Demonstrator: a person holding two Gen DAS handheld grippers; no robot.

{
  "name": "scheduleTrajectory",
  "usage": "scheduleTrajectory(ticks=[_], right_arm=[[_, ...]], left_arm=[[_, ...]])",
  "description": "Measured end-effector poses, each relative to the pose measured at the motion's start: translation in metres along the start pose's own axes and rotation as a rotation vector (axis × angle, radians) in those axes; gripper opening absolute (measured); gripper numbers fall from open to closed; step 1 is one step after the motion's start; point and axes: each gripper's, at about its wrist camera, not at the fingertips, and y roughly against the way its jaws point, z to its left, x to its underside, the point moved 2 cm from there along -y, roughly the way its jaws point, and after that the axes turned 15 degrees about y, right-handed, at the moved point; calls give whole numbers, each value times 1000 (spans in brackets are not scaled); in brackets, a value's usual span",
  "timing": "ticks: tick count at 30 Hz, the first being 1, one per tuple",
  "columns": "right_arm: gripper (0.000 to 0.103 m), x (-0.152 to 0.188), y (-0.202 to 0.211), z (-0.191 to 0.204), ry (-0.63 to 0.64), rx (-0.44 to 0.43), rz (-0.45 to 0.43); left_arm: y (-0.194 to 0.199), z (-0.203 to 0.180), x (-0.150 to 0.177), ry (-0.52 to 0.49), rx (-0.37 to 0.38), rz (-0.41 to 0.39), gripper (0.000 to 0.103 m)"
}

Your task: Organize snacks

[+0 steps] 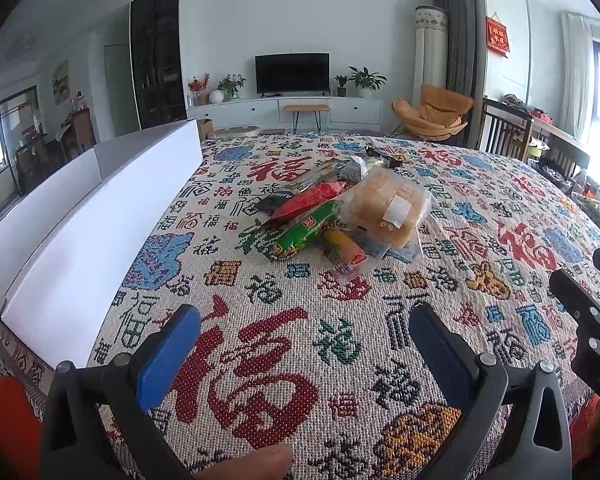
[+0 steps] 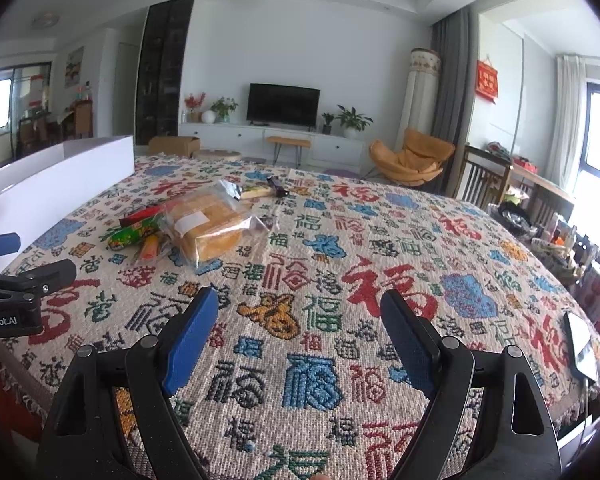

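The left gripper (image 1: 304,344) is hovering above the patterned tablecloth (image 1: 480,200) with its blue pads standing wide apart, and nothing is lying between them. The right gripper (image 2: 300,344) is hovering over the same cloth, also with its jaws spread wide and holding nothing. In the left wrist view the right gripper is showing at the right edge, and in the right wrist view the left gripper is showing at the left edge, so the two are standing side by side. The snacks are lying in one small pile on the cloth, ahead of both grippers and well apart from them. On top of the pile a bag of bread (image 1: 386,210) in clear plastic with a white label is resting. Just beside it, on the side of the box, a red packet (image 1: 308,202) and a green packet (image 1: 306,228) are lying, and a yellow-orange packet (image 1: 344,246) is sticking out from under them. Behind the bread a silver wrapper (image 1: 354,168) and a dark bar (image 1: 384,156) are lying, the dark bar a little apart from the pile. A large white box (image 1: 100,216) is standing on the left part of the table, near the pile but not touching it. At the right edge of the table a phone (image 2: 580,344) is lying flat. In the far background a television (image 1: 292,73) is standing on a low white cabinet.
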Motion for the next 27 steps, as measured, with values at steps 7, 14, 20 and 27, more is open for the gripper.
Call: scheduleTrajectory(ticks=[7,14,20,27], right_arm=[[86,1,-1,1,3,-3,4],[86,4,-3,2,5,-8,14],[86,5,-5,1,5,-8,21],[86,5,-6,3,10,-10,24]], left_arm=[[-2,-1,1,-3,-3,6,103],[-4,-1,3,-5,-6,11,103],[-5,-1,4,-4,-6,13,103],[-9,2,5,3,-9,21,103]])
